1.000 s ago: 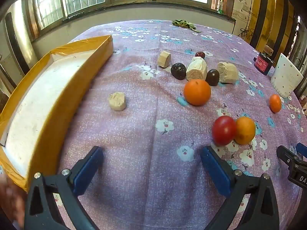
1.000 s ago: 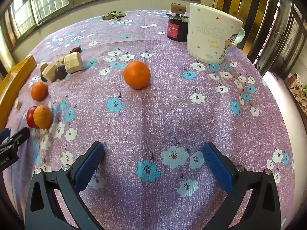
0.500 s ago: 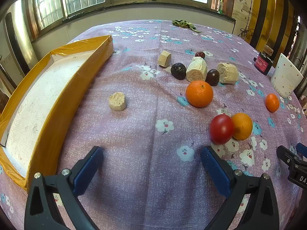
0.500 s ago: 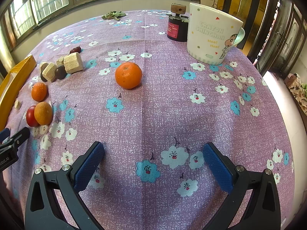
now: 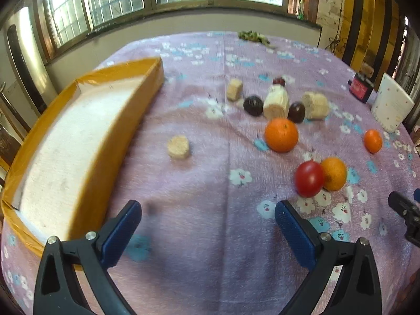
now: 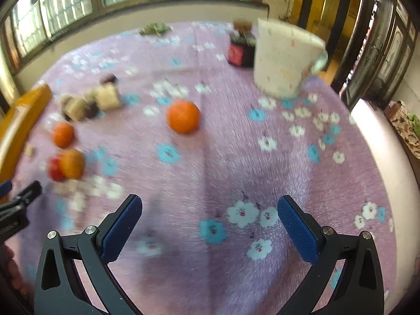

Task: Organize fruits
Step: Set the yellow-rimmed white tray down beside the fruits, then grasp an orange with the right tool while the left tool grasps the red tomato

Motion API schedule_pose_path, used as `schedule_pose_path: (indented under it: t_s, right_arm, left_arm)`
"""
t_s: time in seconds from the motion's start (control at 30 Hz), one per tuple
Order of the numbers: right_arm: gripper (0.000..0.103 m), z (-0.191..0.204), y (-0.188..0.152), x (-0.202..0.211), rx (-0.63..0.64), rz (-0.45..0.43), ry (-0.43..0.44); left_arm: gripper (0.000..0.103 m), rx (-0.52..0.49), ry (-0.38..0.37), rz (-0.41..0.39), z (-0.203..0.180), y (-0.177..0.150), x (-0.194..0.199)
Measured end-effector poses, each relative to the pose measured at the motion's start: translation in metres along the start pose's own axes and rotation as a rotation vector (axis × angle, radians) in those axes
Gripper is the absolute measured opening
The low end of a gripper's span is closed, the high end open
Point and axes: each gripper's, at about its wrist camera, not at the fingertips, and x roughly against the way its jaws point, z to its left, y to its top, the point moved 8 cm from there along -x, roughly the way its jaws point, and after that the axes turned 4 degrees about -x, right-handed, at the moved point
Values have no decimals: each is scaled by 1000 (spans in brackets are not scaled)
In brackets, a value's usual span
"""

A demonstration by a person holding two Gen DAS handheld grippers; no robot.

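Left gripper (image 5: 207, 221): wide open, empty, over purple cloth (image 5: 204, 173) | right gripper (image 6: 210, 216): wide open, empty (view blurred) | fruits: tomato (image 5: 309, 178) touching orange (image 5: 334, 173), loose on cloth | tray (image 5: 105, 141): at left, well apart

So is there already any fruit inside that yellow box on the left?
No, the yellow box shows only its bare white floor, while the oranges and the tomato lie out on the tablecloth.

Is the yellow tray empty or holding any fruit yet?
Empty: the yellow tray shows only bare white lining; every fruit, like the tomato, lies outside on the tablecloth.
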Motion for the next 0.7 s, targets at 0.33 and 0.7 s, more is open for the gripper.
schedule_pose_path:
  t_s: [0.33,0.7]
  right_arm:
    - [103,49,2,66,79,-130,60]
    - [103,60,-4,78,70,-137,71]
  left_arm:
    - [103,4,11,-139,38,18,59]
    - [103,-18,-13,-146,41,11,63]
